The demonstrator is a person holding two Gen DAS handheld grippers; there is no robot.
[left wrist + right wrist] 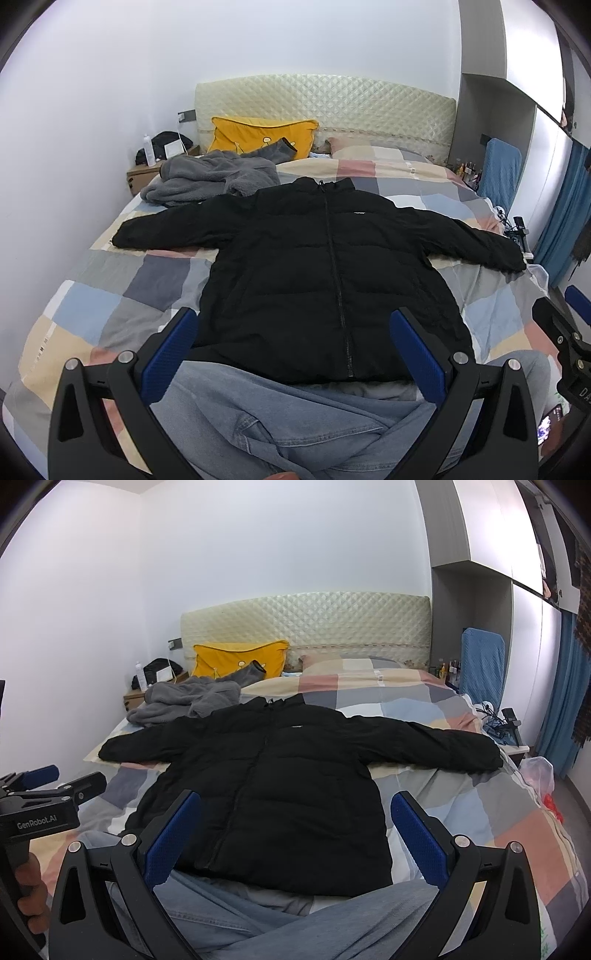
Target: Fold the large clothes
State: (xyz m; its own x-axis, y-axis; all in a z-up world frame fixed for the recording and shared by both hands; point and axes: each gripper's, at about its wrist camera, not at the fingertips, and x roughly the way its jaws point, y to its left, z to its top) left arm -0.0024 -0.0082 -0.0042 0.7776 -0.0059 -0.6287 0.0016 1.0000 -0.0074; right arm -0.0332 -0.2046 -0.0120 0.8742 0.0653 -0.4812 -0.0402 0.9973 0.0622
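A black puffer jacket [325, 266] is lying face up and zipped on the patchwork duvet [110, 302] of the bed, collar toward the quilted headboard [325, 99], hem toward the person sitting cross-legged in pale jeans [295, 424]. Both sleeves are stretching out sideways, the left sleeve [166, 232] reaching toward the wall and the right sleeve [436, 746] running out to the bed's far edge.

The left tool [295, 354] is hovering over the hem with its blue pads spread wide and nothing between them. The right tool [295, 834] is doing the same, wide and empty, just above the hem's right half. Neither is touching the cloth.

The jacket looks spread and ready, so the first fold seems to be the step in hand. I'd judge it goes best by taking one sleeve near the cuff and laying it across the chest, then the other, before bringing the hem up. The padding is thick and springy, so each tool should be biting a full layer of fabric rather than pinching a skin of it, and pressing the fold flat afterward. The grey fleece [210, 177] lying beside the left shoulder could be catching the sleeve, so lifting clear of it matters.
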